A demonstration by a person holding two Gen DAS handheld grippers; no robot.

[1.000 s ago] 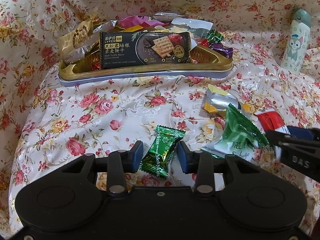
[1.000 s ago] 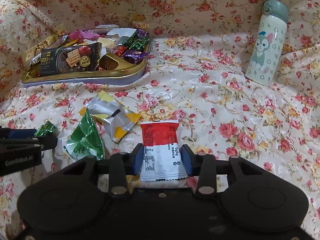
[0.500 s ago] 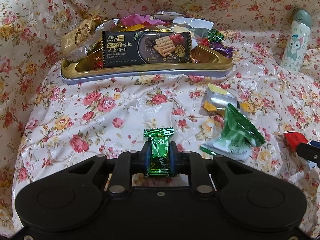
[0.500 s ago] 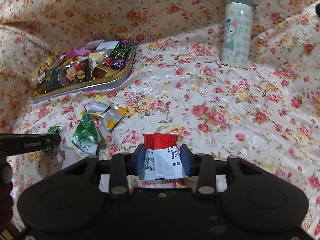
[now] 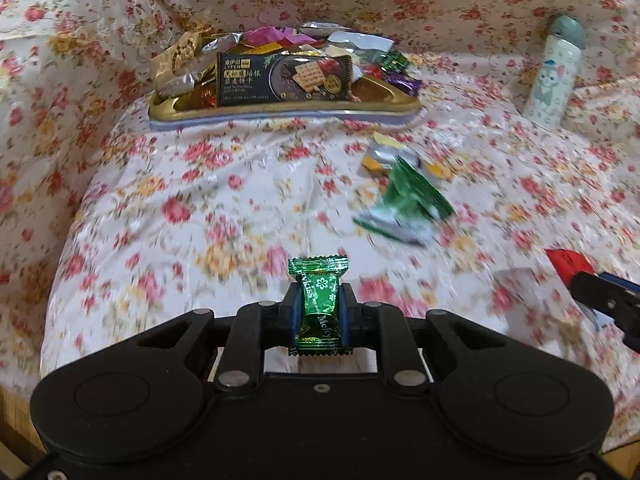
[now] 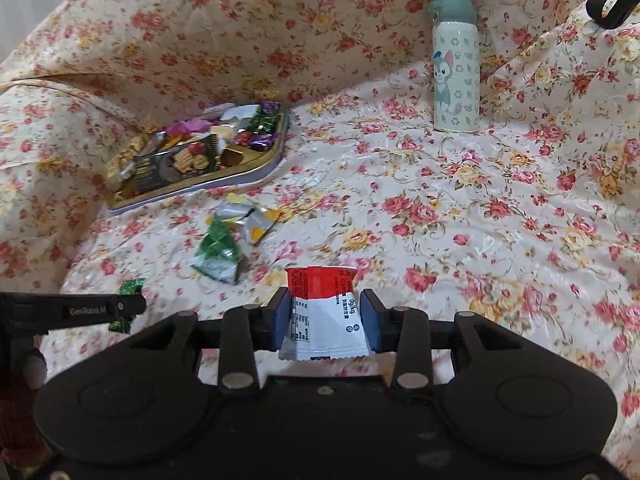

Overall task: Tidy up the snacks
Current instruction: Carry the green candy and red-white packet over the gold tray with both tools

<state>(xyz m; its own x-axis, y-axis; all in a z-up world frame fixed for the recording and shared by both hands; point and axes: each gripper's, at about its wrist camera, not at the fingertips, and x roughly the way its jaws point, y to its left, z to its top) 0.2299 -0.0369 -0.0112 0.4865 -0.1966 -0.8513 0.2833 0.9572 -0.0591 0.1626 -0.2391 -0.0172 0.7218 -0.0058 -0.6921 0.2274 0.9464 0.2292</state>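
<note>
My left gripper [image 5: 319,312] is shut on a green Melkiss candy [image 5: 319,300] and holds it above the floral cloth. My right gripper [image 6: 323,316] is shut on a red and white snack packet [image 6: 322,312], also lifted. A gold tray [image 5: 280,106] full of snacks, with a black cracker pack [image 5: 282,80] leaning at its front, sits at the back; it also shows in the right wrist view [image 6: 256,168]. A green triangular packet [image 5: 408,204] and a silver and yellow packet [image 5: 390,156] lie loose on the cloth between tray and grippers.
A white cartoon bottle [image 6: 456,68] with a grey-green cap stands at the back right. The floral cloth [image 6: 480,208] rises in folds behind and at both sides. The right gripper shows at the right edge of the left wrist view [image 5: 600,300].
The left gripper closed on the green candy and lifted it. The right gripper lifted the red and white packet higher above the cloth, so the tray looks farther away.
</note>
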